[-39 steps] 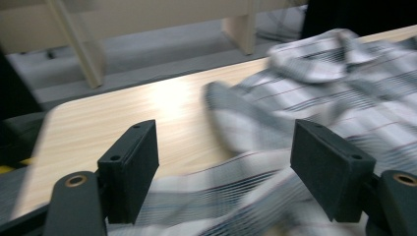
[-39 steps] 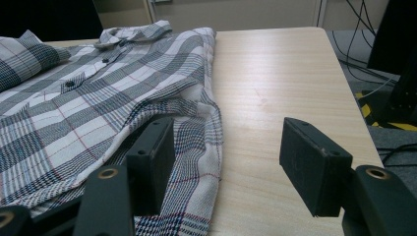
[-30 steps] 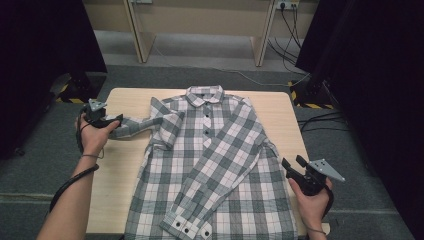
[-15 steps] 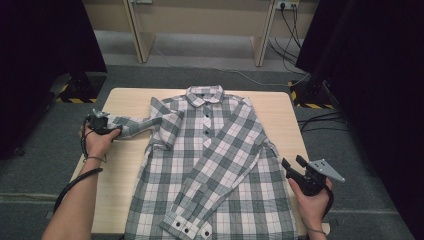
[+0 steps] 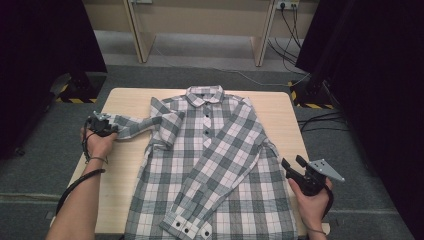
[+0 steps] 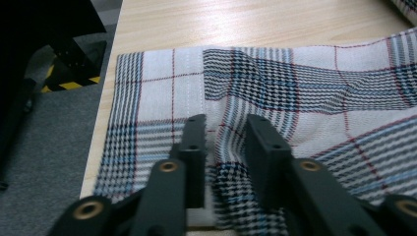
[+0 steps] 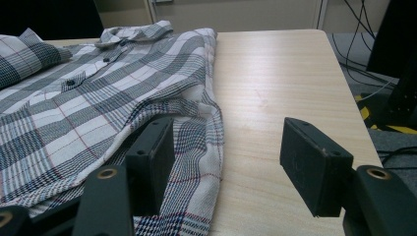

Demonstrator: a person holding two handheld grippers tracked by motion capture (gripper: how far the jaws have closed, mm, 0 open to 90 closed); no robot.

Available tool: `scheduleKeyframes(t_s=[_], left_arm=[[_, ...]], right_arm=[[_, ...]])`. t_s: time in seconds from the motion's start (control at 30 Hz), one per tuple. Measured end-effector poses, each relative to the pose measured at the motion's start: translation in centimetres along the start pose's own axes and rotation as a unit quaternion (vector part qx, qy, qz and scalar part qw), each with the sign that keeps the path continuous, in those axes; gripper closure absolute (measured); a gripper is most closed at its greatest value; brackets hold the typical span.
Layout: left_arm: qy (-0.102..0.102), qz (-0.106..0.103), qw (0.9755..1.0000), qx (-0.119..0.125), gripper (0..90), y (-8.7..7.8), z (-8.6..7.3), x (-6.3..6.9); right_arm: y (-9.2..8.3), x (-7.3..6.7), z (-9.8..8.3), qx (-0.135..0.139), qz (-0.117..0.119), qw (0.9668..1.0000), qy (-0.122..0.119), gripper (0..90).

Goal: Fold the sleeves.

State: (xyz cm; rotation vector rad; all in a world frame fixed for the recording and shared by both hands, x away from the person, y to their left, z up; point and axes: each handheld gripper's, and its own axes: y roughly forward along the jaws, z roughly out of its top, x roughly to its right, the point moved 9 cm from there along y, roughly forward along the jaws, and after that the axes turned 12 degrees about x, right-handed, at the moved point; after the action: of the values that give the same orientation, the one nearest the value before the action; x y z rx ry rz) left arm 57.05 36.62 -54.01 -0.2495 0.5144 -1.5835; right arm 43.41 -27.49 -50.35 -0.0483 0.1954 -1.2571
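Plaid shirt (image 5: 210, 165) lies flat, front up, on the table (image 5: 280, 115), collar at the far edge, one sleeve folded across the chest, the other stretched out toward the table's left edge. Left gripper (image 5: 102, 126) sits on that sleeve's cuff (image 6: 162, 98); jaws have just been closing, a ridge of cuff fabric bunched between them. Right gripper (image 5: 295, 167) hovers just beside the shirt's right hem, jaws wide, nothing held; one jaw over the hem, the other over bare table.

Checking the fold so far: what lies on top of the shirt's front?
One long sleeve lies diagonally across the plaid shirt front, cuff near the hem. It covers part of the button row; the fabric beneath cannot be seen.
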Motion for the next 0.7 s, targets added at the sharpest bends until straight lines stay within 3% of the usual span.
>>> scheduleKeyframes(t_s=[0.1, 0.23, 0.5, 0.6, 0.7], left_arm=[[0.009, 0.01, 0.9999, -0.002, 82.4, 0.0, 0.0, -0.1], [-0.002, 0.007, 1.0, -0.003, 88.3, 0.0, -0.1, 0.0], [-0.028, 0.006, 0.9995, 0.01, 89.0, 0.0, -0.1, -0.2], [-0.046, 0.008, 0.9985, 0.027, 89.1, -0.3, 0.3, -0.5], [-0.05, 0.007, 0.9979, 0.041, 89.2, -0.7, 0.9, -0.8]], right_arm=[[0.0, 0.0, 0.0, -0.001, 0.0, 1.0, 0.002, 38.6], [0.0, 0.0, 0.0, -0.001, 0.001, 1.0, 0.004, 38.6], [0.0, 0.0, 0.0, 0.0, 0.002, 1.0, 0.004, 38.6], [0.0, 0.1, 0.0, 0.0, 0.002, 1.0, 0.006, 38.6], [0.0, 0.1, 0.0, -0.002, 0.001, 1.0, 0.007, 38.6]])
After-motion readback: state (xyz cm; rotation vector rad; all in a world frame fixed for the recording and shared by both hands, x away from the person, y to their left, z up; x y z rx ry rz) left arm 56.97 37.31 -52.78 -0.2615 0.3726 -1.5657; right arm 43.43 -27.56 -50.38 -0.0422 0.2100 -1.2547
